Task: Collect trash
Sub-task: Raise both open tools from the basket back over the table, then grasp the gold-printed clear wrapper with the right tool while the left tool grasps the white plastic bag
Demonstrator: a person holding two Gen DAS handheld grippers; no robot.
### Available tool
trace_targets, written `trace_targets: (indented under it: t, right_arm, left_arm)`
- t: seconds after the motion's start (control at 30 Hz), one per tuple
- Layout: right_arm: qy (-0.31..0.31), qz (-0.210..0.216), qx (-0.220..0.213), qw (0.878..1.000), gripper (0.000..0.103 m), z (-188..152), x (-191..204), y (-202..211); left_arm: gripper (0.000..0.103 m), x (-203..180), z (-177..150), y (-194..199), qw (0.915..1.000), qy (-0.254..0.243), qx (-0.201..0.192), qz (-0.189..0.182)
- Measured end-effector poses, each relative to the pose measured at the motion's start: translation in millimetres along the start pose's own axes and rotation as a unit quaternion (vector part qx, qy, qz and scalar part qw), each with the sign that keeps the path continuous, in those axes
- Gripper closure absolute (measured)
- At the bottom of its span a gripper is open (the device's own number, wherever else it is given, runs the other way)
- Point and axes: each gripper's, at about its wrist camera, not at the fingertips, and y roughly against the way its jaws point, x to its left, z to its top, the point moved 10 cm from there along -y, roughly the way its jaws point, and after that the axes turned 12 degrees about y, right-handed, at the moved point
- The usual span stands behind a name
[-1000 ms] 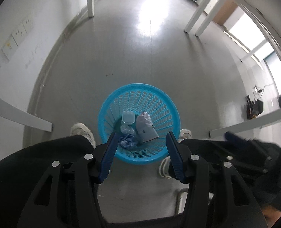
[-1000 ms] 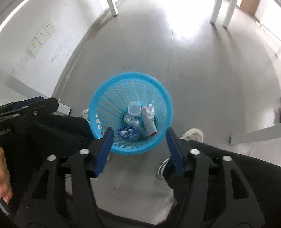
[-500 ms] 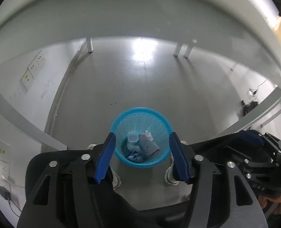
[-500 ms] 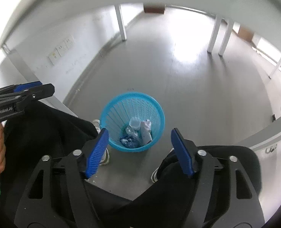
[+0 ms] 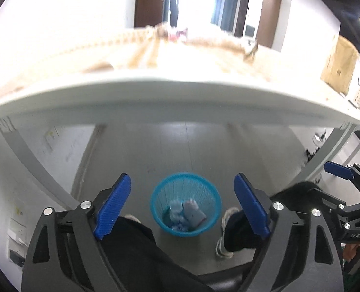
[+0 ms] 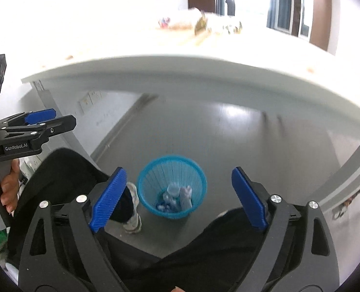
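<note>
From my left camera, the left gripper (image 5: 182, 206) has its blue fingers (image 5: 113, 206) spread wide; they have just been opening and nothing sits between them. Low in the centre of that frame, framed by the gap, I see the blue basket (image 5: 160, 194) standing upright on the grey floor (image 5: 184, 150), its open mouth facing up and its long axis vertical. The trash (image 5: 186, 215) lies in its bottom: a clear plastic cup, crumpled bluish wrap and a white packet with a red edge; the blur stops me from telling which way each piece points. A white shoe (image 5: 225, 233) and dark trouser legs flank the basket. Across the middle of the frame runs the pale edge of the surface (image 5: 180, 107), with blurred, washed-out clutter on top near the upper centre. At the right edge I see the right gripper (image 5: 343, 177) side-on.

From my right camera, that gripper (image 6: 178, 197) also stands wide with empty space between the fingers (image 6: 249, 197), and it too has just been opening. The basket (image 6: 150, 177) sits low centre, upright. At the left edge, a hand (image 6: 7, 185) holds the left gripper's (image 6: 39, 121) handle.
</note>
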Motion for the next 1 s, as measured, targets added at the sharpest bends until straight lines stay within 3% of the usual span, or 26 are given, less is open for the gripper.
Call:
trace_targets:
  t: [0.17,0.47,1.0]
  right_arm:
    - [0.001,-0.002,-0.029,1.000,0.014,23,0,20]
    - [-0.010,-0.023,-0.091,0.996,0.009,70,-15,54]
    - [-0.031,-0.034,-0.118,0.992,0.009,138,-53,31]
  left_arm:
    - [0.006,-5,10,11,0.9997,-0.013,-0.016,-0.013]
    - [0.006,-2,42,33,0.9980,-0.014,-0.060,-0.013]
    - [0.006,-18,103,37,0.9955,-0.006,-0.085,-0.040]
